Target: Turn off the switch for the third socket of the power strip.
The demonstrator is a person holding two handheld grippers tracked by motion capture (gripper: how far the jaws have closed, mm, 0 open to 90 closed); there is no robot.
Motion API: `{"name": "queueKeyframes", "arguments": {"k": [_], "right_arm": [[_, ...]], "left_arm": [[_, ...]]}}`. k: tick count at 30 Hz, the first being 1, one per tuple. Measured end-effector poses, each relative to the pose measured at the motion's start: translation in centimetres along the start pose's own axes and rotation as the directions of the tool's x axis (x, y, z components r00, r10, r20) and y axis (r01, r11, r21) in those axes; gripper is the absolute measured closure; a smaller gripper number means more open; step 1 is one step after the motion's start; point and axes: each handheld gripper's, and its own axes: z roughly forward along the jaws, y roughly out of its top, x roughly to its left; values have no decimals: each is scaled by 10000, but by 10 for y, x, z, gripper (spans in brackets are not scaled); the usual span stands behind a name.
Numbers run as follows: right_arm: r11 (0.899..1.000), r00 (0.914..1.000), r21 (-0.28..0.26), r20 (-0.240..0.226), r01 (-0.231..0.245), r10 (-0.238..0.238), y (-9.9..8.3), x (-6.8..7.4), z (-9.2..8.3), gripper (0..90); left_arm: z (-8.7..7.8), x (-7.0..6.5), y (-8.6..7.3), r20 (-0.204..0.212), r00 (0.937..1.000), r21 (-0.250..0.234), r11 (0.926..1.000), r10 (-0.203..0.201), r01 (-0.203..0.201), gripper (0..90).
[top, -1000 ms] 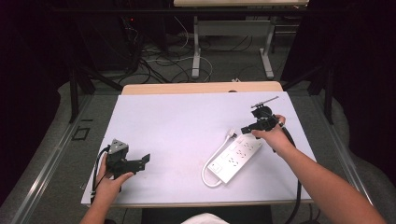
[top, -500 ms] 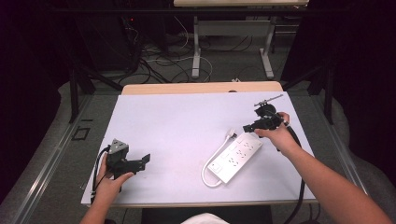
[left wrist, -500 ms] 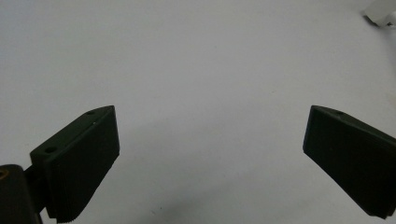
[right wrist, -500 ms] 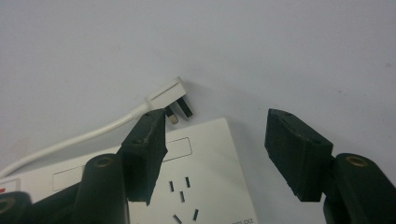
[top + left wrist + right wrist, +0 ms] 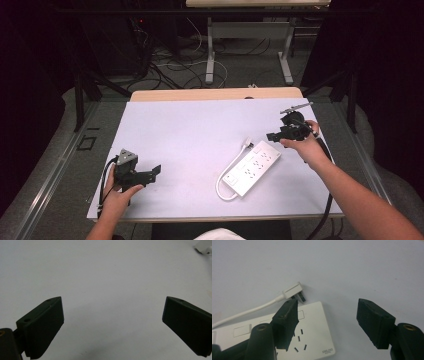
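A white power strip (image 5: 251,167) lies at an angle on the white table, right of centre, its short cord looping to a white plug (image 5: 248,144) by its far end. My right gripper (image 5: 272,136) hovers just above and to the right of the strip's far end, open and holding nothing. In the right gripper view its jaws stand apart over the power strip (image 5: 312,335), with the plug (image 5: 292,291) lying beyond the left jaw. My left gripper (image 5: 156,171) rests at the table's front left, open and empty. In the left gripper view my left gripper (image 5: 112,322) has bare tabletop between its jaws.
The white table (image 5: 190,135) has a wooden strip along its far edge. Beyond it stand a desk frame (image 5: 250,45) and tangled cables (image 5: 170,65) on the floor. Black cables trail from both grippers off the front edge.
My right gripper has lifted a little and drifted right, away from the power strip's end. The left gripper has stayed put.
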Motion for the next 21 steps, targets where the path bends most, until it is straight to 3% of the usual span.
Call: {"name": "queueKeyframes", "arguments": {"k": [7, 14, 21], "right_arm": [[9989, 9999, -442, 42, -133, 135, -8, 0, -9, 263], [9961, 9998, -869, 164, 142, -128, -16, 1, -18, 209], [9928, 9998, -1194, 208, 57, -32, -26, 6, -26, 154]], "left_arm": [[0, 0, 0, 29, 10000, 63, 10000, 25, -25, 34], [0, 0, 0, 43, 10000, 79, 10000, 28, -28, 34], [0, 0, 0, 53, 10000, 98, 9999, 31, -31, 34]]}}
